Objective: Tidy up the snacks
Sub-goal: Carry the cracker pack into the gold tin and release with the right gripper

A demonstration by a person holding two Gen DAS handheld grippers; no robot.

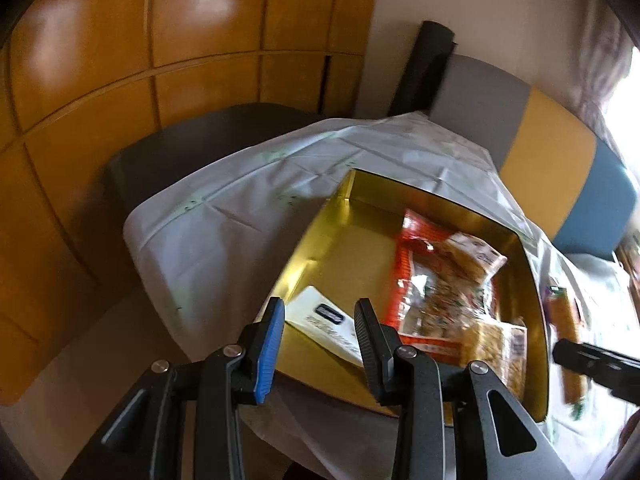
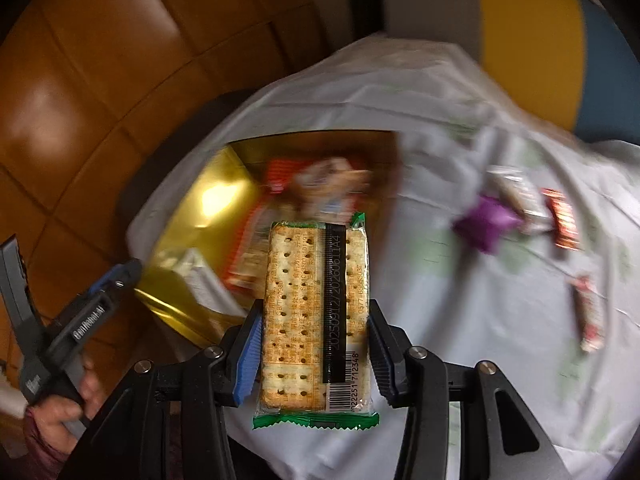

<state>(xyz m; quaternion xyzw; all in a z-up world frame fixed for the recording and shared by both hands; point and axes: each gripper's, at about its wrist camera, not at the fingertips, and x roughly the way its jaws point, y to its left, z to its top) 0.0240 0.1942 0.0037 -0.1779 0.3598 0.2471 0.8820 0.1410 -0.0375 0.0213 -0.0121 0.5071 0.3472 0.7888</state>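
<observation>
Both wrist views look steeply down, close, sharing the gold tin.

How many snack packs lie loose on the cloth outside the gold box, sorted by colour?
Purple pack: 1
Silver pack: 1
Red pack: 1
Red-and-white pack: 1
Total: 4 on the cloth; the cracker pack gripped in the right tool is not counted.
</observation>
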